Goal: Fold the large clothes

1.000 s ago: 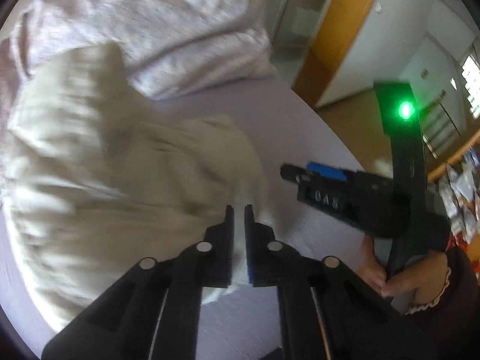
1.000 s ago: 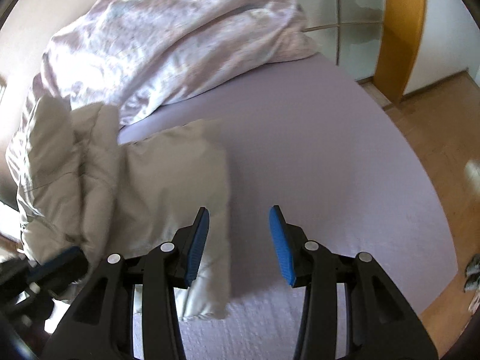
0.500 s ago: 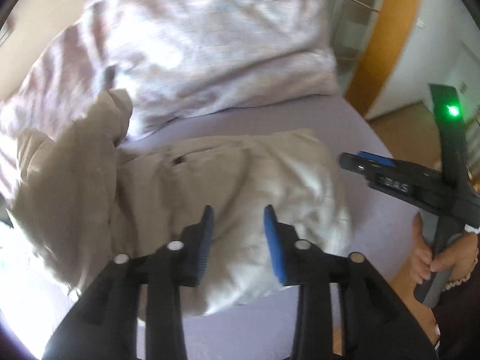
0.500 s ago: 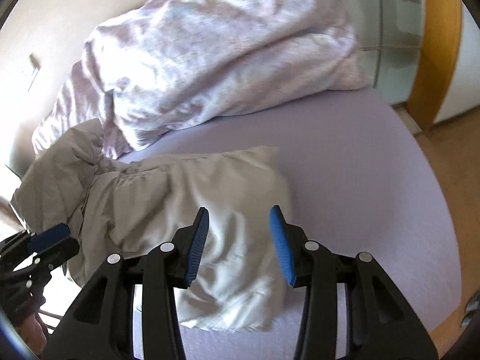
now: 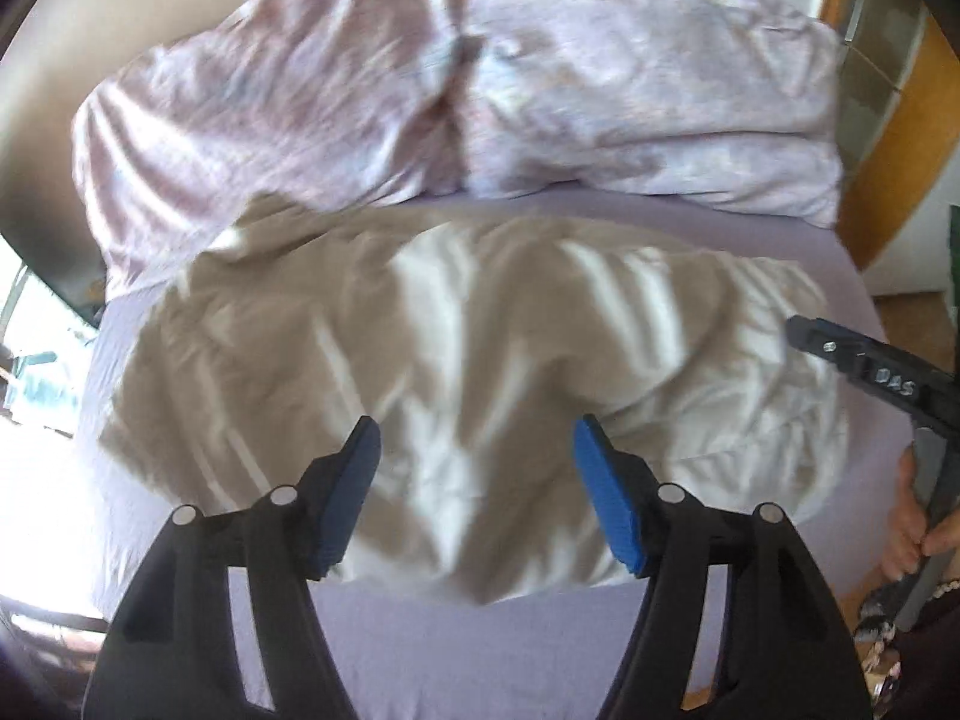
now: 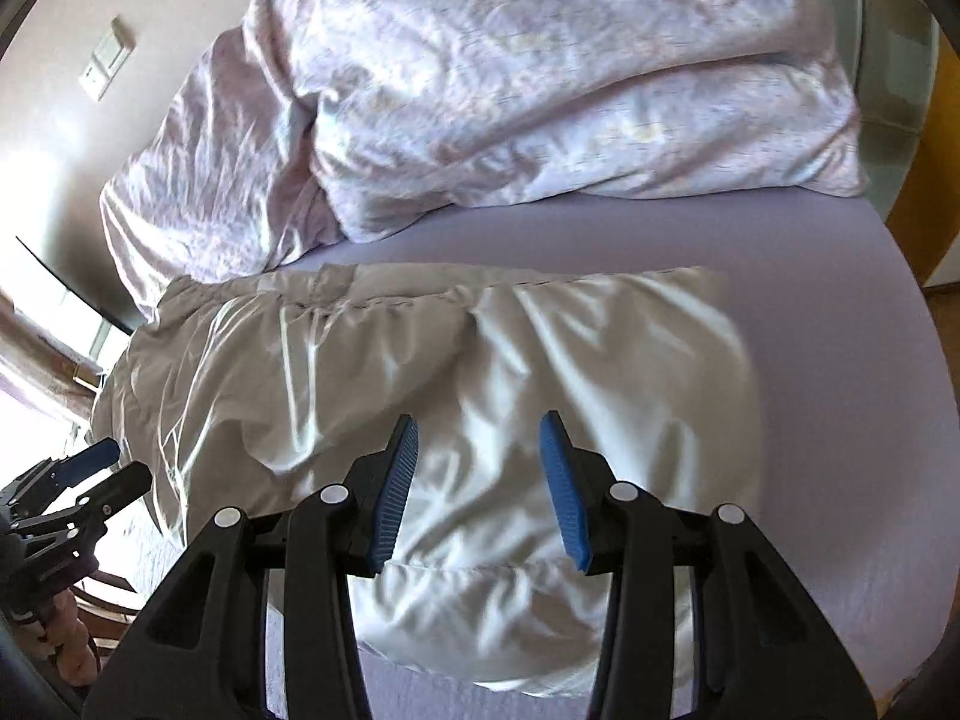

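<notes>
A bed (image 5: pixel 852 252) covered with a lilac sheet fills most of both views; its bare sheet shows along the bottom edge of the left wrist view and across the right side of the right wrist view (image 6: pixel 840 324). A crumpled duvet (image 5: pixel 456 78) in a pale pink and white pattern is heaped across the top of both frames (image 6: pixel 540 72), against the wall.

Below the duvet, in the middle of each frame, lies the beige garment (image 5: pixel 456 348), a large puffy, wrinkled piece spread flat on the sheet with sun stripes across it. In the right wrist view the garment (image 6: pixel 420 360) reaches from the left edge to right of centre, and a gathered seam runs along its upper edge, close to the duvet.

The left tool (image 5: pixel 477 480) sits at the bottom centre of its own view, above the near edge of the garment; its blue-padded jaws are opening, already wide apart, and nothing is pinched between them. The same tool shows small in the lower left corner of the right wrist view (image 6: pixel 105 468).

The right tool (image 6: pixel 477 480) stands at the bottom centre of its view over the garment's near half, its jaws spread part way and gripping nothing. It also pokes in at the right edge of the left wrist view (image 5: pixel 804 330), with a hand (image 5: pixel 912 534) on its handle in the lower right corner.
</notes>
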`<state>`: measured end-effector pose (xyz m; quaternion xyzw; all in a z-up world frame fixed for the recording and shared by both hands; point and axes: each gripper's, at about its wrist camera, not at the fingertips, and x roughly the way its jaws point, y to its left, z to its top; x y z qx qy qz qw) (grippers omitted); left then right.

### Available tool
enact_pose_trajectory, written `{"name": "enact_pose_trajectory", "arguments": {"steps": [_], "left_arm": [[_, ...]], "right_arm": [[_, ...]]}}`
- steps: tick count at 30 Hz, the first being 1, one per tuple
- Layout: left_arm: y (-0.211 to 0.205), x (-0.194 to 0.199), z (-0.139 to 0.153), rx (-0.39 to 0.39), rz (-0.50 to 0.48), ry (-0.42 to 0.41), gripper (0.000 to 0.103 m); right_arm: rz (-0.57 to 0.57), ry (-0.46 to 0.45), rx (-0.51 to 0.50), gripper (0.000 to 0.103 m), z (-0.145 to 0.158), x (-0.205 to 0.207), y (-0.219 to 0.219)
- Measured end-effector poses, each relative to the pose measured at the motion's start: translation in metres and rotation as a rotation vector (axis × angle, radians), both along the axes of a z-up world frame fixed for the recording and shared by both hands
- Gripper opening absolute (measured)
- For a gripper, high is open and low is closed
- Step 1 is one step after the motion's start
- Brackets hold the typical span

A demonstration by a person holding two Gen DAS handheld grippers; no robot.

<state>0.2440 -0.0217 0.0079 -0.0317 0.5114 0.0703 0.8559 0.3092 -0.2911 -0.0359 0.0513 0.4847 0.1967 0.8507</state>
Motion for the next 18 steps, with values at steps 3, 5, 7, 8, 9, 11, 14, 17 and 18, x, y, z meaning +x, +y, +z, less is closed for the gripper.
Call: {"name": "enact_pose_trajectory", "arguments": {"steps": [3,5,7,8,9,11,14,17,18], "left_arm": [[0.023,-0.009,-0.004,0.006,0.048,0.008,0.067],[0.041,-0.018,-0.006,0.007,0.085,0.006,0.067],[0.063,-0.032,-0.007,0.008,0.132,0.001,0.069],[0.07,-0.037,-0.008,0.008,0.148,0.001,0.071],[0.084,-0.046,-0.009,0.01,0.179,0.001,0.071],[0.105,-0.059,-0.013,0.008,0.228,0.006,0.072],[0.136,-0.077,-0.021,-0.019,0.323,0.029,0.073],[0.158,-0.086,-0.029,-0.067,0.386,0.041,0.073],[0.162,-0.087,-0.031,-0.077,0.394,0.045,0.073]], "right_arm": [[0.03,0.004,-0.006,0.044,-0.002,-0.002,0.016],[0.048,0.004,-0.011,0.044,-0.004,-0.003,0.024],[0.061,0.008,-0.015,0.044,-0.006,-0.003,0.031],[0.064,0.012,-0.015,0.044,-0.007,-0.002,0.034],[0.066,0.015,-0.014,0.044,-0.009,-0.002,0.037],[0.076,0.023,-0.01,0.044,-0.012,0.0,0.045],[0.101,0.026,-0.008,0.044,-0.015,0.001,0.06],[0.133,0.026,-0.008,0.044,-0.018,0.0,0.077],[0.142,0.028,-0.007,0.044,-0.019,-0.001,0.081]]}}
